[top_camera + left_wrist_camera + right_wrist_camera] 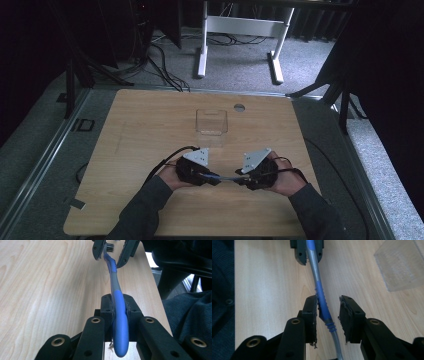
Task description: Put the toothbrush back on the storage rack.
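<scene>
Above the near half of a pale wooden table (150, 125), a person's two hands hold a pair of black grippers facing each other, with a blue-and-grey toothbrush (227, 178) stretched level between them. At the left of the high view, the left gripper (212, 178) has its jaws clamped tight on the thick blue handle end of the toothbrush (120, 315), as its own camera shows, the pads pressing both sides of the handle. Opposite it, the right gripper (241, 181) stands with its jaws parted around the neck of the toothbrush (322, 302); in the right gripper view one pad lies against the blue ribbed section while the other stands clear of it, with bare table showing in the gap. Dark bristles appear at the far tip in the left gripper view, between the right gripper's jaws. Farther back on the table, well apart from the hands, sits a clear plastic container (211, 121). Dark sleeves cover both forearms at the table's near edge.
</scene>
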Motion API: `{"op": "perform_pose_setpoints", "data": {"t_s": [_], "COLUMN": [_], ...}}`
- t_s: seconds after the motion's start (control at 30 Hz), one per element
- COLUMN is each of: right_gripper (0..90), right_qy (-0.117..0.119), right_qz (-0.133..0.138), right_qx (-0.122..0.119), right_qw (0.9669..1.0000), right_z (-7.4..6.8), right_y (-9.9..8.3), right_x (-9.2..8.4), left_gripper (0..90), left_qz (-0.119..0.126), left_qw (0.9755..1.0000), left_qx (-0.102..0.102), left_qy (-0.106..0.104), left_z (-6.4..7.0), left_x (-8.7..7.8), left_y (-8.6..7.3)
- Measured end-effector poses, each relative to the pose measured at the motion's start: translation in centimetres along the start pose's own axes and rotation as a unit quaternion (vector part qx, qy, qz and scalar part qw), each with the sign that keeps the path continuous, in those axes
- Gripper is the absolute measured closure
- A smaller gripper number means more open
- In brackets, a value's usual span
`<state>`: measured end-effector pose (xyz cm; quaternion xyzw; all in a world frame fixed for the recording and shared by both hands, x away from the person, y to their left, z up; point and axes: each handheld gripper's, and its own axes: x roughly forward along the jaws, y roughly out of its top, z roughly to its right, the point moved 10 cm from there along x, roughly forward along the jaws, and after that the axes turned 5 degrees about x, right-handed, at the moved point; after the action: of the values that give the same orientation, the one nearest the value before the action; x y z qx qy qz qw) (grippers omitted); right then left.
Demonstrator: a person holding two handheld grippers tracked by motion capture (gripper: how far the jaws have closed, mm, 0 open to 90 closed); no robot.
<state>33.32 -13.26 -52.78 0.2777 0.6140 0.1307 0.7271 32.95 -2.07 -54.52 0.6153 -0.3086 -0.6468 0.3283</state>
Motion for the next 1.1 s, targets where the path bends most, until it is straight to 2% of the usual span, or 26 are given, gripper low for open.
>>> {"op": "perform_pose_setpoints", "data": {"t_s": [0.47,0.7,0.83,1.1], "right_gripper": [67.7,66.8,65.8,63.5], "right_qy": [-0.045,-0.075,-0.092,-0.112], "right_qz": [0.019,0.041,0.057,0.076], "right_qx": [0.043,0.075,0.095,0.116], "right_qw": [0.9979,0.9935,0.9896,0.9840], "right_z": [1.5,2.6,3.2,3.8], "right_y": [0.2,0.4,0.5,0.6], "right_x": [-0.5,-0.9,-1.2,-1.8], "left_gripper": [81.0,81.0,81.0,81.0], "left_qz": [0.003,0.007,0.008,0.009], "left_qw": [0.9996,0.9994,0.9992,0.9988], "left_qx": [-0.010,-0.012,-0.014,-0.017], "left_qy": [0.025,0.032,0.035,0.045], "left_z": [-0.6,-0.7,-0.7,-0.9], "left_x": [-0.3,-0.5,-0.5,-0.7], "left_y": [-0.1,0.0,0.0,-0.1]}}
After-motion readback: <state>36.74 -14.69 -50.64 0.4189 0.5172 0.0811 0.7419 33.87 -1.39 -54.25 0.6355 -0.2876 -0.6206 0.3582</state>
